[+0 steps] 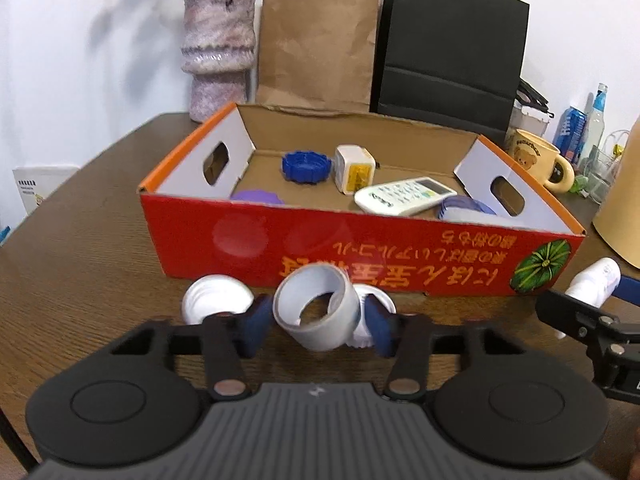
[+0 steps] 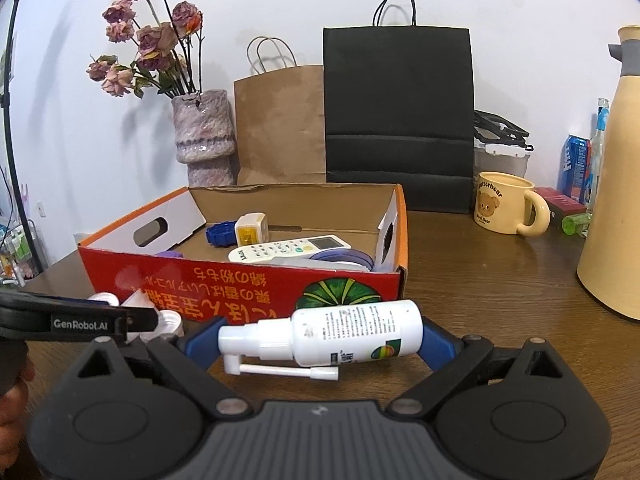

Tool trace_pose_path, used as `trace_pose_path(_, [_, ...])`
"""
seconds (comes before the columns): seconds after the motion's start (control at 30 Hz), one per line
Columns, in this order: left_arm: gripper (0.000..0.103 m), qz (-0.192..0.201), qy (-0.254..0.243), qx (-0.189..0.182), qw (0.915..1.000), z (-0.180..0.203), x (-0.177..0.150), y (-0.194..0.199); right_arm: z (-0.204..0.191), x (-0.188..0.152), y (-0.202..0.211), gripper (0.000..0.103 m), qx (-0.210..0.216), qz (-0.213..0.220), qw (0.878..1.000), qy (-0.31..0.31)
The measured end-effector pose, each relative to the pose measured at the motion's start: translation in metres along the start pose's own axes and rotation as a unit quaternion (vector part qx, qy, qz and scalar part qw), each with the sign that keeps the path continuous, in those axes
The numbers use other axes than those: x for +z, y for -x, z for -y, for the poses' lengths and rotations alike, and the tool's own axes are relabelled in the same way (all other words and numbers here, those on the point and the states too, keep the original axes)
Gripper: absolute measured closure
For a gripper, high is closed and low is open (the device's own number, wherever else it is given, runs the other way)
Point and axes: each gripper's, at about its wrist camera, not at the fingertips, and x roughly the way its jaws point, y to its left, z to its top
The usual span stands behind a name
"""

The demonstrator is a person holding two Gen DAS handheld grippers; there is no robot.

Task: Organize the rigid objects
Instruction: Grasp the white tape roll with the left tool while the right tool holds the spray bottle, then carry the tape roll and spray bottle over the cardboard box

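Before box [image 1: 360, 248]: two white caps [image 1: 216, 300].

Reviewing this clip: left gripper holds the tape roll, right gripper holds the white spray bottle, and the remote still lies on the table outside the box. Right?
Not quite. The remote lies inside the red box, as the left wrist view shows. The rest stands.

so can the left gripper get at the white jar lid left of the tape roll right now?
Probably not yet. The left gripper is shut on the tape roll, so its jaws are full. The white jar lid lies uncovered on the table beside its left finger.
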Motion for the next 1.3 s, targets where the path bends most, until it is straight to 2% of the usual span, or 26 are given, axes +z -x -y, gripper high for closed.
trace_pose_path(0.37, [0.054, 0.029, -0.013, 0.0, 0.9995, 0.002, -0.004, 0.014, -0.002, -0.001, 0.001, 0.005, -0.005, 0.005, 1.0, 0.005])
trace_pose_path(0.83, [0.054, 0.068, -0.024, 0.012, 0.9973, 0.003, -0.002, 0.04, -0.007, 0.005, 0.012, 0.005, -0.009, 0.038, 0.999, -0.003])
trace_pose_path(1.3, [0.054, 0.113, -0.015, 0.011, 0.9935, -0.005, 0.036, 0.059, -0.026, 0.033, 0.015, 0.005, -0.006, 0.075, 0.997, 0.003])
